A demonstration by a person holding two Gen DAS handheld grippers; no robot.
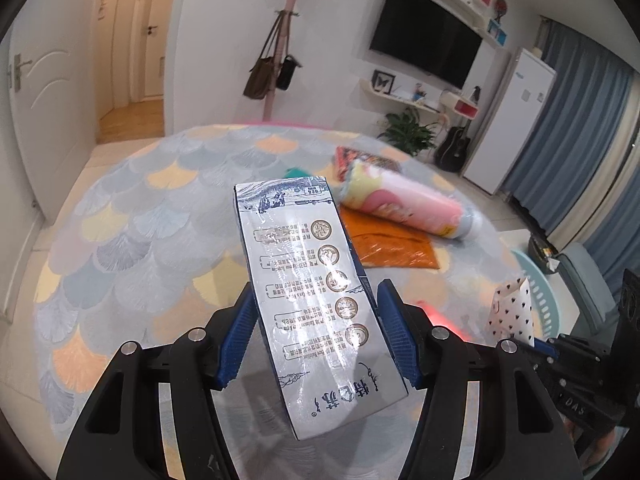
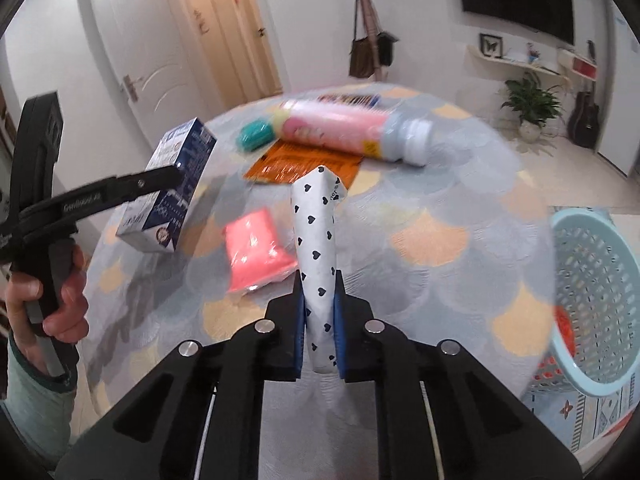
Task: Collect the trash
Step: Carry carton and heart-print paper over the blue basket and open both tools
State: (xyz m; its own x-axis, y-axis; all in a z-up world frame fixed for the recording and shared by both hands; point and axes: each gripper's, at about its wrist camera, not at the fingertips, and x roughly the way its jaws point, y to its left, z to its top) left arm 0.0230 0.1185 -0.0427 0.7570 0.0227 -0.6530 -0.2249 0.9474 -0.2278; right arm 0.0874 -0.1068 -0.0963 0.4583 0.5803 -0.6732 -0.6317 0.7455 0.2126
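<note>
1. Right tool (image 2: pixel 319 334) pinched tight on heart-print paper wrapper (image 2: pixel 316 248): light, crushable, gripped low.
2. Left tool (image 1: pixel 316 336) clamping milk carton (image 1: pixel 308 292) mid-body above counter (image 1: pixel 132 240): stiff, glossy, possibly empty.
3. Basket (image 2: pixel 592 292) off to the right.

Home living room: wall television (image 1: pixel 426 46), guitar (image 1: pixel 454 148), doors (image 2: pixel 156 76)

Left wrist view: sits just behind the left gripper (image 1: pixel 316 336), angled down across the round counter (image 1: pixel 132 216) toward the TV wall (image 1: pixel 426 46). Right wrist view: close behind the right gripper (image 2: pixel 320 328), tilted down, facing doors (image 2: pixel 132 68) and the basket (image 2: pixel 596 292). Both share the countertop, the pink bottle (image 1: pixel 408 206), the orange packet (image 2: pixel 296 160), and each other's gripper.
</note>
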